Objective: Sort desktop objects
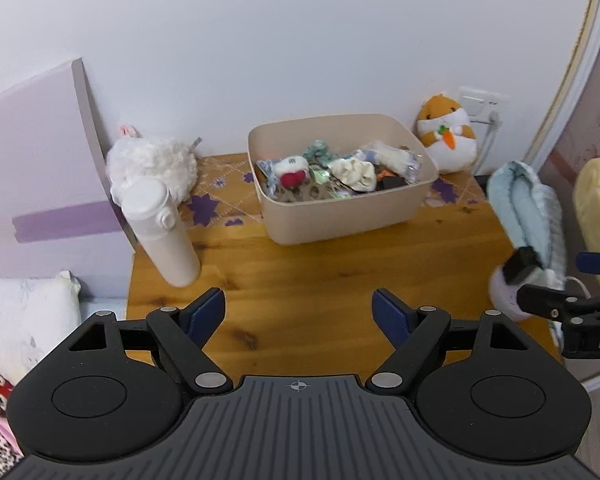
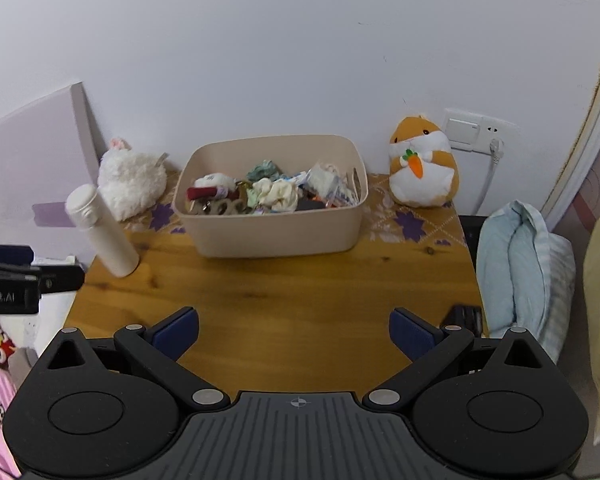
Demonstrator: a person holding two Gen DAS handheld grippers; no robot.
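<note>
Both the left gripper (image 1: pixel 299 312) and the right gripper (image 2: pixel 294 330) hover over the bare worktop (image 2: pixel 284 292) with jaws spread and empty, while the small things already lie heaped in the beige bin (image 2: pixel 274 232) at the back. The tall white bottle (image 2: pixel 102 232) near the left edge looks top-heavy, so a careless sweep could topple it; something dark at the right edge (image 2: pixel 466 316), perhaps a clip, might get overlooked

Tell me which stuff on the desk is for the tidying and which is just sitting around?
For the tidying: beige bin full of small things, white bottle, both open grippers.

Just sitting around: white fluffy toy, orange hamster plush, blue pillow, wall socket.
</note>
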